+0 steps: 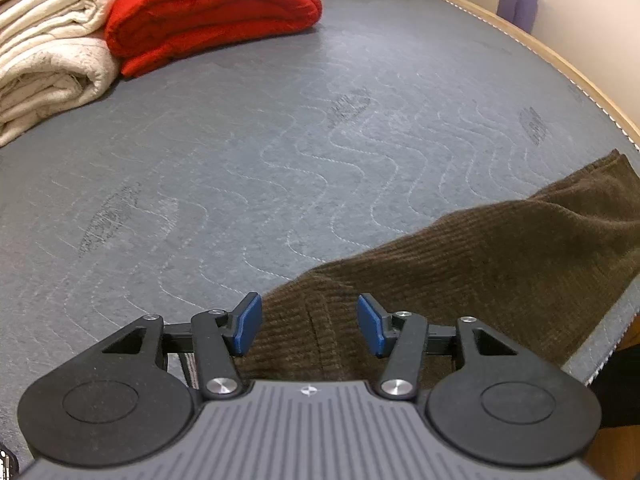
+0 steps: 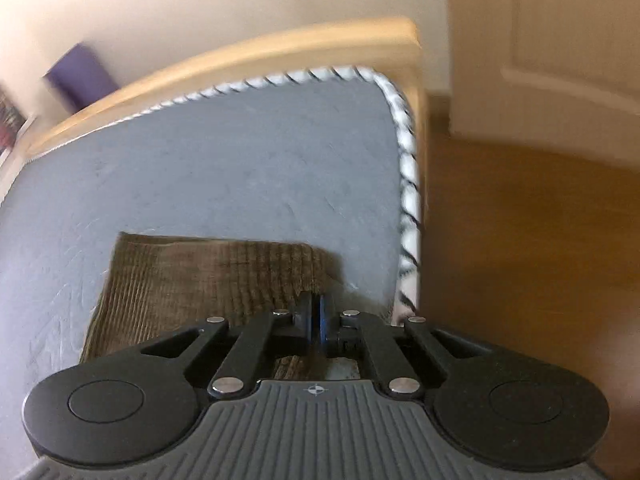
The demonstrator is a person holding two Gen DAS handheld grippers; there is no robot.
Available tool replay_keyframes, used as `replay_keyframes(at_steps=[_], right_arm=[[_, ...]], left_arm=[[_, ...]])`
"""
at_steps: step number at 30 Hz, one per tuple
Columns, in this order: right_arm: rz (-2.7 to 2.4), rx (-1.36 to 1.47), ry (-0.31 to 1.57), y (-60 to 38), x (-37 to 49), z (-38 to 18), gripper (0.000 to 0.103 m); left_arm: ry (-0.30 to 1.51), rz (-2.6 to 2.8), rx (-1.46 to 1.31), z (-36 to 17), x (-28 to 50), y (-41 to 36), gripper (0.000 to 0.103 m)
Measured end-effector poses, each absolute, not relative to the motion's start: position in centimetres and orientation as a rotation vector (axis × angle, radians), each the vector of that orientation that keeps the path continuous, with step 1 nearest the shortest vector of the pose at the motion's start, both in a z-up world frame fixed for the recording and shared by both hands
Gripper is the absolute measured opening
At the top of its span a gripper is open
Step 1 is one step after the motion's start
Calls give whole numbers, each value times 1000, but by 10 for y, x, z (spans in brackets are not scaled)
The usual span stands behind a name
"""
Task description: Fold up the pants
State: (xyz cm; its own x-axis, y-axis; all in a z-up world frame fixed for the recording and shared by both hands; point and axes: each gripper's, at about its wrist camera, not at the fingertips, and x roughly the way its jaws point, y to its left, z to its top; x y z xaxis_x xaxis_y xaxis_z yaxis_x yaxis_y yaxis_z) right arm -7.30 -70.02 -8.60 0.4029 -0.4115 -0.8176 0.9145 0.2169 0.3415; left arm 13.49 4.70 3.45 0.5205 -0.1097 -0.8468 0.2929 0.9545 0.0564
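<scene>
- My left gripper (image 1: 310, 322) hangs over the brown corduroy pants (image 1: 500, 256); its jaws stand apart at a middling width, and the blue pads (image 1: 249, 324) do not press on the cloth.
- In the left wrist view the pants lie on the grey quilted mattress (image 1: 240, 152), running from the bottom centre to the right edge of the frame.
- My right gripper (image 2: 316, 318) has its jaws closed together at the corner of the pants (image 2: 208, 276), at the centre of the right wrist view; whether cloth is pinched between them I cannot tell.
- That view is blurred.
- A folded red blanket (image 1: 212, 12) and a cream blanket (image 1: 48, 60) sit in the upper left of the left wrist view.
- The mattress corner (image 2: 384, 84) with its corded edge and the wooden floor (image 2: 520, 240) fill the right side of the right wrist view.
</scene>
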Motion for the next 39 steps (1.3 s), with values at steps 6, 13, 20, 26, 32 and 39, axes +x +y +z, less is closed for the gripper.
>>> replay_keyframes(at_steps=[6, 13, 20, 26, 32, 39], right_arm=[[-957, 693, 514, -676, -52, -44, 9], [-496, 682, 575, -631, 20, -48, 40], [-509, 732, 625, -625, 78, -77, 46], [-584, 736, 650, -627, 106, -102, 48], [-736, 761, 643, -632, 116, -111, 8], [-843, 771, 366, -637, 99, -71, 1]], left_arm=[[1003, -266, 220, 31, 132, 43, 60], [1021, -278, 201, 28, 138, 36, 60], [1044, -278, 218, 18, 145, 18, 60], [1039, -264, 238, 12, 153, 9, 60], [1037, -257, 236, 10, 164, 9, 60], [1030, -264, 226, 10, 166, 9, 60]])
